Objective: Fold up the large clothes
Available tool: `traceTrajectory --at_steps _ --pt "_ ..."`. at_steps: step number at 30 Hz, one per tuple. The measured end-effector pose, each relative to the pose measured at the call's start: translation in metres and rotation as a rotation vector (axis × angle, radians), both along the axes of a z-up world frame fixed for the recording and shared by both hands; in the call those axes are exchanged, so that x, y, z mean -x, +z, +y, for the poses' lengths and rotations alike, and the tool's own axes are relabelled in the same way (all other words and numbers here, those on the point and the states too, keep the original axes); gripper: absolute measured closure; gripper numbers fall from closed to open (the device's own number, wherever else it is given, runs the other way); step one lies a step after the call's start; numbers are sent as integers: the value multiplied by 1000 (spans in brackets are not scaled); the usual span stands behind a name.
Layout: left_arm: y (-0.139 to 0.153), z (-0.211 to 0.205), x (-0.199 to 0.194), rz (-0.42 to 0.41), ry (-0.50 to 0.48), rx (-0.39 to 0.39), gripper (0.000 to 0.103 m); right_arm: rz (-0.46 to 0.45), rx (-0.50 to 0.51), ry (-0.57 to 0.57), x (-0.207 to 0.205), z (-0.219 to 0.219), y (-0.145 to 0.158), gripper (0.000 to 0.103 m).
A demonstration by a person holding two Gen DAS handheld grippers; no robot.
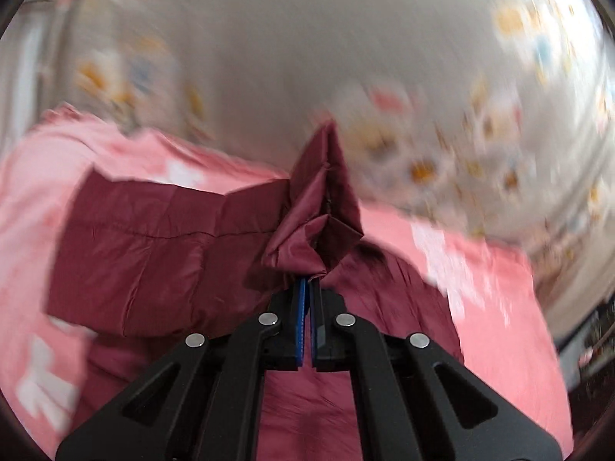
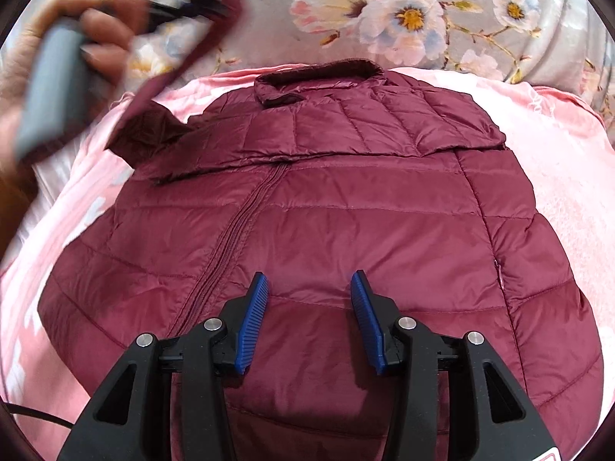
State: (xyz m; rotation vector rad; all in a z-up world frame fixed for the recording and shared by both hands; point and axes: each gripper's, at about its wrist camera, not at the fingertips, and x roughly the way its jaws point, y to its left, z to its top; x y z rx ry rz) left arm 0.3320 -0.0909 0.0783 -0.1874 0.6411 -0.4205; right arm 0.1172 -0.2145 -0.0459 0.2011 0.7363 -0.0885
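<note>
Maroon quilted jacket (image 2: 307,207) lies front-up on a pink blanket (image 2: 569,176), zipper (image 2: 238,226) running down its middle and collar (image 2: 319,73) at the far end, towards a grey bedspread printed with pale flowers (image 2: 384,11). Its right-hand sleeve is folded across the chest.

My left gripper (image 1: 307,282) is clamped tight on a bunched fold of the jacket's sleeve cuff (image 1: 319,207); the blue pads (image 1: 302,307) meet with only fabric pinched at their tips. From the left wrist view the sleeve (image 1: 153,253) trails off to the left, over the pink blanket, and everything behind is smeared by blur (the flowered cloth is barely readable there). In the right wrist view my left hand (image 2: 77,38) shows at the upper left, wrapped round the grey handle (image 2: 46,96), with the maroon sleeve stretched up from the jacket's shoulder towards it, lifted clear of the blanket.

My right gripper (image 2: 309,288) hangs over the lower front of the jacket, just right of the zipper. Its jaws stand partly apart with nothing between the pads; whether the tips touch the fabric I cannot tell.
</note>
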Motion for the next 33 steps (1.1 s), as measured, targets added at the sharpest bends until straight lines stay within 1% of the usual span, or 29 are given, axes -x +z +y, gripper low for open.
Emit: traceTrajectory --at_steps 1,2,3,4,5,6,7,8,9,11,13,14,15,16,18,21,22,24,27,30,33 --pt "-16 -20 4 24 -30 -31 101 -3 -7 -2 0 -1 0 57" --pt "-27 -32 7 42 -50 -52 99 -7 -16 -4 0 -2 0 57" --pt "-40 -44 9 69 -71 -72 96 -13 -28 -7 1 -5 1 56" --pt "-52 -50 8 101 -84 -80 91 -17 -35 -10 2 -6 1 54" --pt "-58 -52 11 119 -84 -76 75 -22 -45 -14 3 -8 1 51" --pt "-63 -49 14 131 -72 -55 59 -28 -55 -18 4 -9 1 51" --pt "-64 -45 18 130 -63 -35 55 -37 -69 -21 5 -12 1 50" --pt "-61 -33 21 124 -48 3 49 -42 -80 -24 6 -13 1 50" --pt "-59 -22 26 122 -32 29 45 -47 -91 -27 7 -15 1 50" --pt "-51 2 36 102 18 59 45 -53 -116 -30 7 -19 1 49" --pt "-49 23 40 93 71 39 43 -50 -128 -26 6 -20 0 49" --pt "-50 40 44 99 108 29 43 -47 -129 -22 6 -19 0 49" --pt "-52 48 45 107 129 28 43 -42 -128 -17 5 -18 0 49" --pt "-57 68 49 122 169 37 43 -36 -123 -13 4 -17 0 49" --pt "-66 96 50 152 220 59 43 -34 -107 -14 3 -14 1 48" --pt "-82 132 50 201 285 75 43 -52 -92 -38 9 -14 4 48" --pt "-86 143 54 205 311 76 43 -63 -89 -48 13 -14 6 47" --pt "-91 157 63 198 335 72 43 -61 -82 -53 16 -14 6 46" --pt "-99 168 68 210 340 74 43 -47 -49 -49 18 -13 10 46" --pt "-105 179 65 244 328 119 43 -62 -8 -50 21 -12 18 46" --pt "-104 188 65 250 336 158 43 -93 24 -57 25 -14 28 43"
